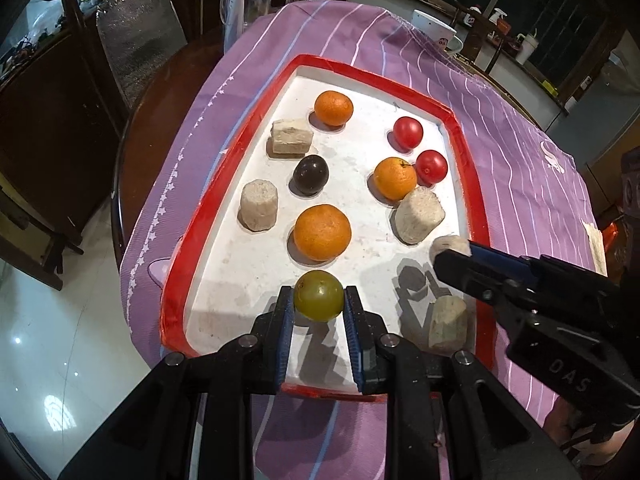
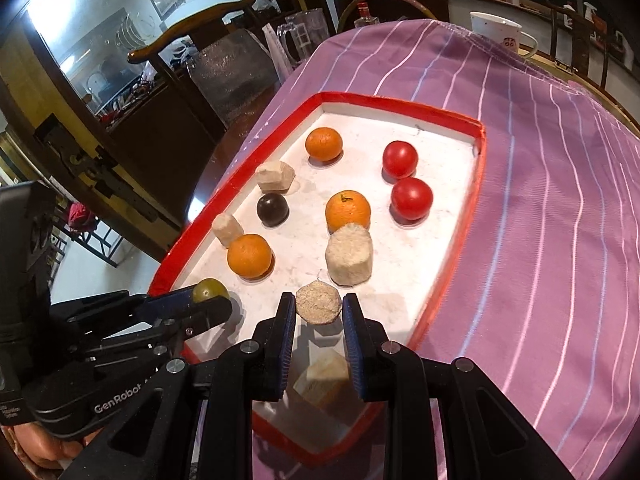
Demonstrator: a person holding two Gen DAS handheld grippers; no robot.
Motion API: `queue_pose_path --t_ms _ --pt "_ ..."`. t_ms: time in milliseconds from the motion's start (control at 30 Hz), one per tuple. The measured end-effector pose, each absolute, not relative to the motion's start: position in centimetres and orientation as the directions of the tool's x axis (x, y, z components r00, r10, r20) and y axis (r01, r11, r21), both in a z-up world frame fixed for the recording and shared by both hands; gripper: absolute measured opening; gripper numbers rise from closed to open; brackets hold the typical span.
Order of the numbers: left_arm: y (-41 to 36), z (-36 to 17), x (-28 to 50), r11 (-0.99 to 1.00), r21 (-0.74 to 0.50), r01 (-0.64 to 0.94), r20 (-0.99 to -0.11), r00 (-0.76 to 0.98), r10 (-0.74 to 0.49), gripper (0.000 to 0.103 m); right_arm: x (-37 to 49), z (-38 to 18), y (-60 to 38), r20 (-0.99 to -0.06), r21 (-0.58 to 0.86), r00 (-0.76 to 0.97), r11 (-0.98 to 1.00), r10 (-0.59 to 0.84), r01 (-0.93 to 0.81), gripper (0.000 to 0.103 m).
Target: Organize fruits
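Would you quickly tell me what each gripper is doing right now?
Left gripper: shut on the green fruit.
Right gripper: shut on a pale beige chunk.

My left tool (image 1: 319, 312) and right tool (image 2: 319, 314): black linkages, blue ribbed pads, silver screws (white "GenRobot" lettering on the left housing).

- In the right wrist view, the left gripper (image 2: 216, 300) covers the lower part of the green fruit (image 2: 209, 289).
- In the left wrist view, the right gripper (image 1: 448, 254) hides much of a beige chunk (image 1: 450, 245).
- The white cup (image 1: 434, 28) is too small to show its printed mark.
- The tray's near rim (image 1: 320, 392) sits partly behind the gripper fingers.
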State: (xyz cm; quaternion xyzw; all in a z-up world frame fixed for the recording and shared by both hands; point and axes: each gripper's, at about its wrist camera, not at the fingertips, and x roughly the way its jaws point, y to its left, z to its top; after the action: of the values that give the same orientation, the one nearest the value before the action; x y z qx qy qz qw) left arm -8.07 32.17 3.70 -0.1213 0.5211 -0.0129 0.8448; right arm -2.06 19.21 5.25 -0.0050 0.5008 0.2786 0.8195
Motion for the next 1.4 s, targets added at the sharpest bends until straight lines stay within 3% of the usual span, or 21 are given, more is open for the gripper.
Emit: queue_pose_path --t_ms 667,767,833,900,1133,1267,1367,1400 --pt "32.2 2.5 -6.5 0.978 -0.195 -0.072 -0.877 0.46 -0.141 0.024 -1.7 3.5 19.6 -0.847 0.248 0.356 0.885 0.395 -0.393 0.027" --pt "32.2 2.7 -6.6 0.978 -0.197 -0.066 -0.876 0.461 -0.145 0.03 -1.7 3.6 19.6 -0.847 0.249 0.358 0.888 0.393 -0.387 0.027" --pt "32.2 3.1 -6.8 0.978 -0.2 -0.062 -0.869 0.472 -0.148 0.042 -1.7 3.8 19.5 -0.843 0.252 0.364 0.889 0.396 -0.383 0.028" --pt "32.3 3.7 -7.1 0.976 -0.208 -0.062 -0.861 0.486 -0.152 0.046 -1.7 4.2 19.3 -0.835 0.258 0.374 0.888 0.402 -0.38 0.028" --pt "32.6 6.0 -8.6 0.972 -0.209 -0.103 -0.841 0.526 -0.125 0.054 -2.2 6.6 17.8 -0.808 0.269 0.414 0.888 0.419 -0.373 0.029" --pt "31.9 8.2 -10.2 0.978 -0.123 -0.169 -0.818 0.575 -0.004 0.056 -2.8 7.6 16.3 -0.791 0.285 0.43 0.884 0.435 -0.37 0.029" --pt "30.8 10.8 -12.0 0.965 -0.007 -0.261 -0.755 0.635 0.166 0.069 -3.3 8.2 15.1 -0.782 0.287 0.438 0.88 0.444 -0.379 0.03" --pt "30.5 11.7 -12.7 0.955 0.018 -0.295 -0.725 0.654 0.216 0.079 -3.5 8.4 14.8 -0.78 0.287 0.438 0.877 0.447 -0.385 0.03"
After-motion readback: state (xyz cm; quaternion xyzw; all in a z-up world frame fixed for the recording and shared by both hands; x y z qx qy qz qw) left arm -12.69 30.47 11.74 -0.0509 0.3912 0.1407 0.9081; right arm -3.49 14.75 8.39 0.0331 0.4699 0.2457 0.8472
